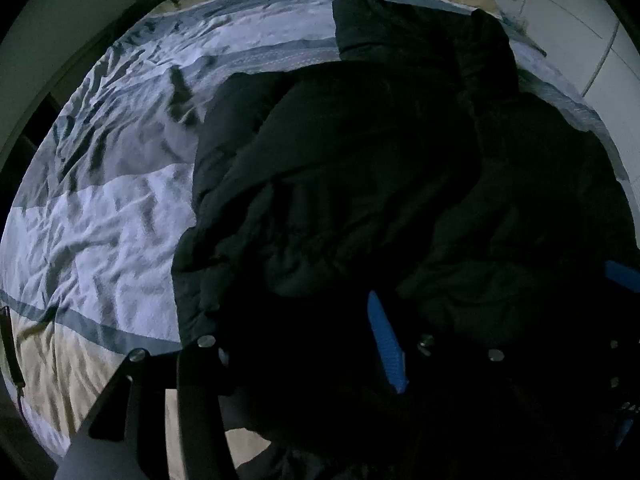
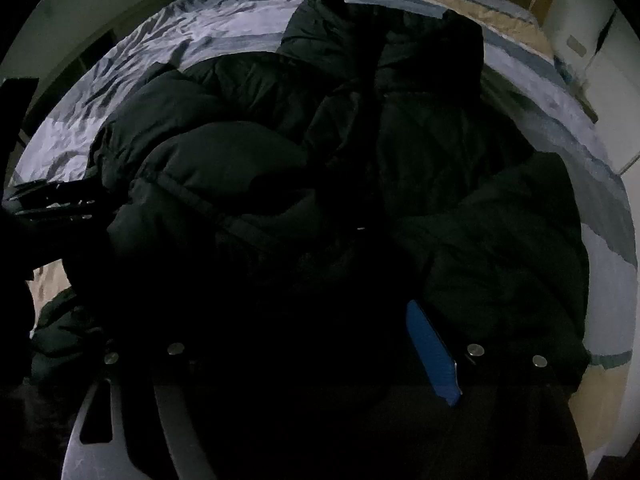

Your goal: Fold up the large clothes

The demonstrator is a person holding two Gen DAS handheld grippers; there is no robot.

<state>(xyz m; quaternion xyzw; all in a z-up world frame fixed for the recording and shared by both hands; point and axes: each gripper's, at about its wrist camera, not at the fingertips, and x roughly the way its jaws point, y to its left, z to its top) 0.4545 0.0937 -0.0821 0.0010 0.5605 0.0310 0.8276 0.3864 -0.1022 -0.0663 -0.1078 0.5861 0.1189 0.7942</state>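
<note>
A large black puffer jacket (image 1: pixel 360 168) lies crumpled on a striped bed, its collar toward the far side; it also fills the right wrist view (image 2: pixel 320 160). My left gripper (image 1: pixel 304 344) sits at the jacket's near hem; one blue pad (image 1: pixel 386 344) shows and black fabric bulges between the jaws, hiding the other finger. My right gripper (image 2: pixel 320 344) is also at the near hem; one blue pad (image 2: pixel 434 352) shows, with dark fabric covering the gap and the other finger. The scene is very dim.
The bed cover (image 1: pixel 112 216) has white, blue-grey and tan stripes and is wrinkled; it spreads left of the jacket. A white wardrobe (image 1: pixel 580 32) stands at the far right. The left gripper's body (image 2: pixel 52 200) shows at the left edge of the right wrist view.
</note>
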